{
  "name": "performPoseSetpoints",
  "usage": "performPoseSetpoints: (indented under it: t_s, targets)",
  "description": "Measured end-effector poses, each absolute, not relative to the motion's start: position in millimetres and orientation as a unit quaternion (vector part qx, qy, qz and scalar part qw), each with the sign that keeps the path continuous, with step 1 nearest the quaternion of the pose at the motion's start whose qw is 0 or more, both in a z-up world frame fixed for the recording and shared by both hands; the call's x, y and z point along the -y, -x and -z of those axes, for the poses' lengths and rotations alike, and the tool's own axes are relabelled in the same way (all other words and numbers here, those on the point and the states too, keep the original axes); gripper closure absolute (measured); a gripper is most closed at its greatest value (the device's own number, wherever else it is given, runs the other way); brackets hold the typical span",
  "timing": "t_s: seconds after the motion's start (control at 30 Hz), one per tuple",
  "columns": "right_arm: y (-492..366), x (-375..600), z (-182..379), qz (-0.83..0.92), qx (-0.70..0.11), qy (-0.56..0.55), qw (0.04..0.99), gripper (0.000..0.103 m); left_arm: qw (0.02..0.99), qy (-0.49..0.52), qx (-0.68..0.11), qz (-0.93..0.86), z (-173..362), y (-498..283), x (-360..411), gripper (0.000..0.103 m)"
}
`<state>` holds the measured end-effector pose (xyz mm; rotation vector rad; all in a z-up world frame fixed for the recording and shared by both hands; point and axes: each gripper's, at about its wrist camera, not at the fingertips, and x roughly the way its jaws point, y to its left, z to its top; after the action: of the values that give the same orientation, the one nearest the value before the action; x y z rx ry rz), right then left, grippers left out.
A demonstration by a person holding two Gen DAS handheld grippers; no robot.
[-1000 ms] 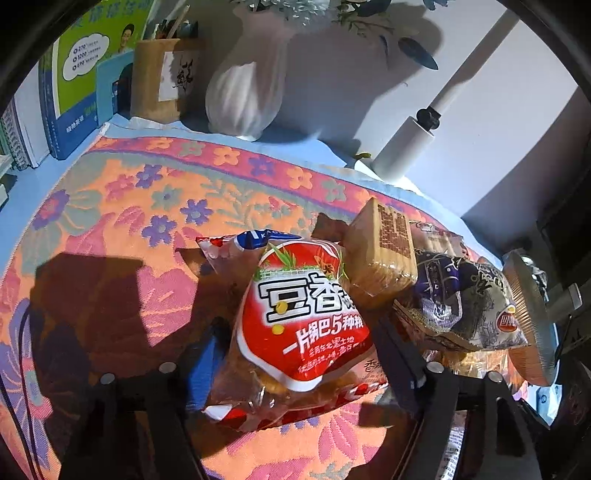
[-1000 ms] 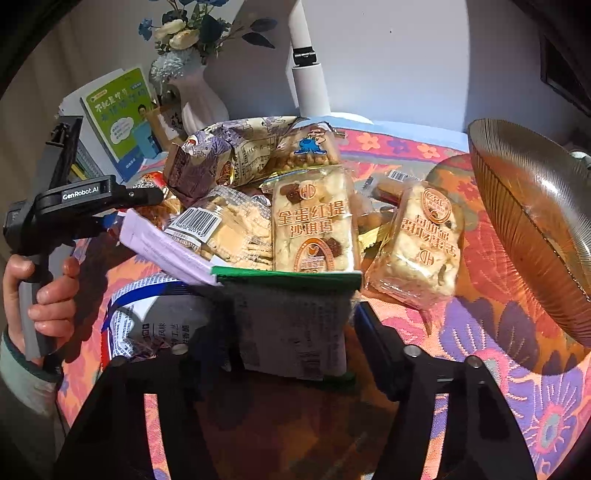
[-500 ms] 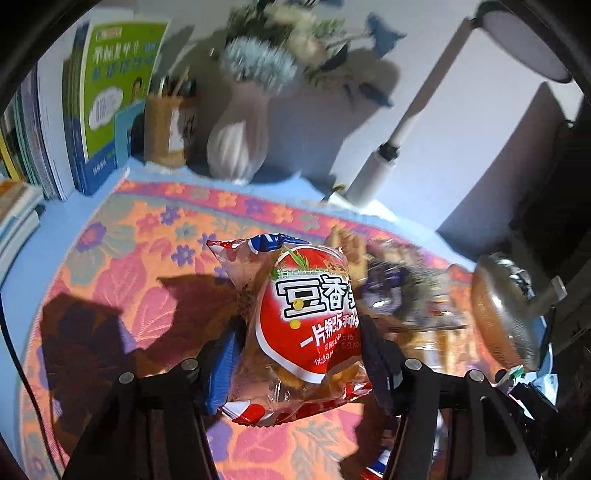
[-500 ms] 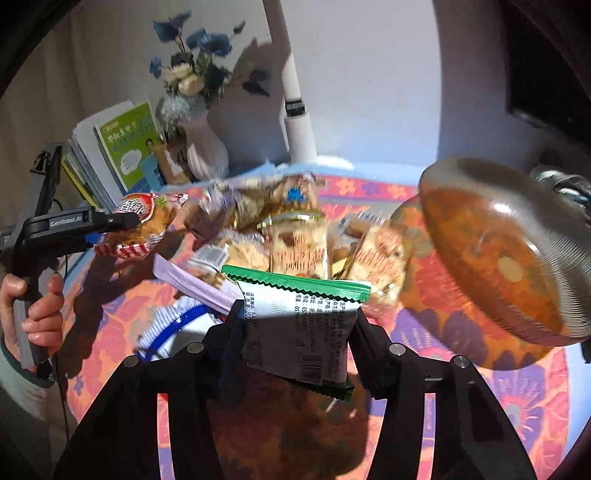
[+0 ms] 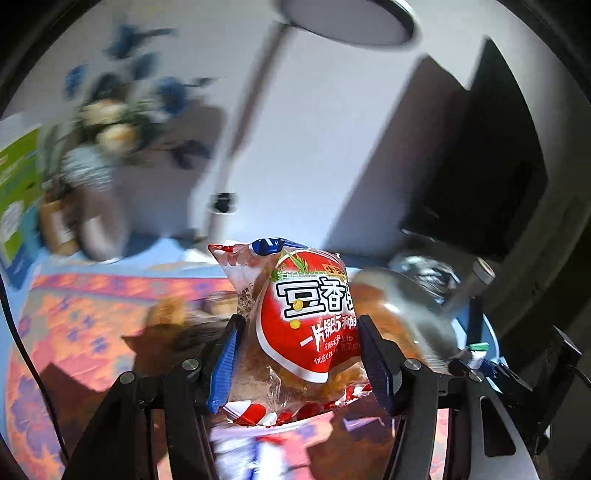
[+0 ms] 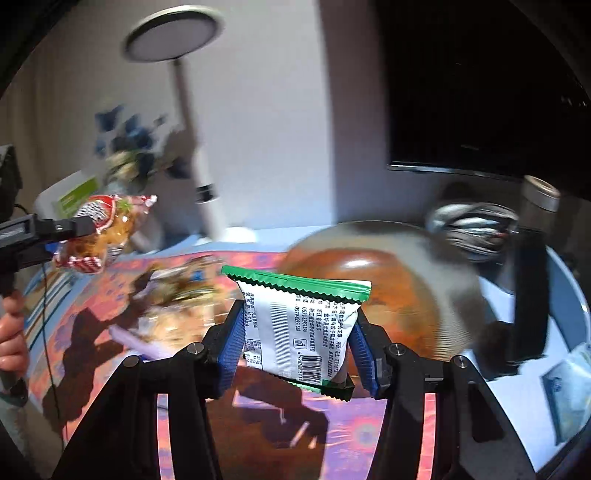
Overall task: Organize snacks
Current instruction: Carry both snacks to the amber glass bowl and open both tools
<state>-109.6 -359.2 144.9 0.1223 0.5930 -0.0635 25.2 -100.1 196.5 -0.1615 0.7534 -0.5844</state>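
Nearest the right-wrist camera, right gripper clamped on the white packet with green serrated seals, barcode side facing the lens, held upright between both blue pads. Likewise in the left-wrist view, left gripper closed around the red snack bag, pinched across its middle. A second earlier, both packets raised barely clear of the floral tablecloth; half a second earlier, carried higher; at this moment, lifted well above the cloth and swung toward the ribbed glass bowl, as indicated by heavy motion blur across the background. Below and beyond the right packet, remaining pile of snacks left lying on the cloth, well apart from both grippers. Bowl positioned directly behind the white packet in the right-wrist view and just right of the red bag in the left-wrist view. Judged stage: transport of two items toward the bowl, release not yet performed. Farther back, vase of flowers, desk lamp and dark monitor against the wall. Caution advised: possible crowding of both grippers over one bowl.
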Motion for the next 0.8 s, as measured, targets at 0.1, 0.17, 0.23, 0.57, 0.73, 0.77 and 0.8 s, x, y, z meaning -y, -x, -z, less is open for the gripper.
performPoseSetpoints:
  t_s: [0.1, 0.17, 0.23, 0.57, 0.73, 0.77, 0.8]
  targets:
    - [107.2, 388.0, -139.9, 0.065, -0.302, -0.075, 0.948, 0.052, 0.873, 0.055, -0.374, 0.308, -186.4, -24.5, 151.5, 0.044]
    - [100.9, 400.3, -133.0, 0.075, -0.312, -0.082, 0.943, 0.052, 0.868, 0.039, -0.375, 0.322, -178.3, -17.5, 185.6, 0.044]
    - [94.7, 411.1, -126.3, 0.082, -0.324, -0.087, 0.938, 0.052, 0.862, 0.029, -0.381, 0.333, -169.0, -15.6, 211.2, 0.045]
    - [90.8, 442.9, -108.7, 0.085, -0.341, -0.111, 0.930, 0.043, 0.849, -0.043, -0.381, 0.364, -142.2, -14.2, 307.6, 0.043]
    - [103.9, 443.2, -116.4, 0.097, -0.324, -0.098, 0.936, 0.039, 0.853, -0.050, -0.371, 0.364, -145.6, -10.4, 294.2, 0.036]
    - [105.7, 444.6, -116.9, 0.096, -0.321, -0.098, 0.937, 0.039, 0.853, -0.047, -0.371, 0.363, -146.4, -9.4, 285.4, 0.036]
    - [107.5, 445.4, -117.2, 0.096, -0.320, -0.100, 0.937, 0.039, 0.854, -0.045, -0.372, 0.361, -147.5, -8.6, 278.3, 0.036]
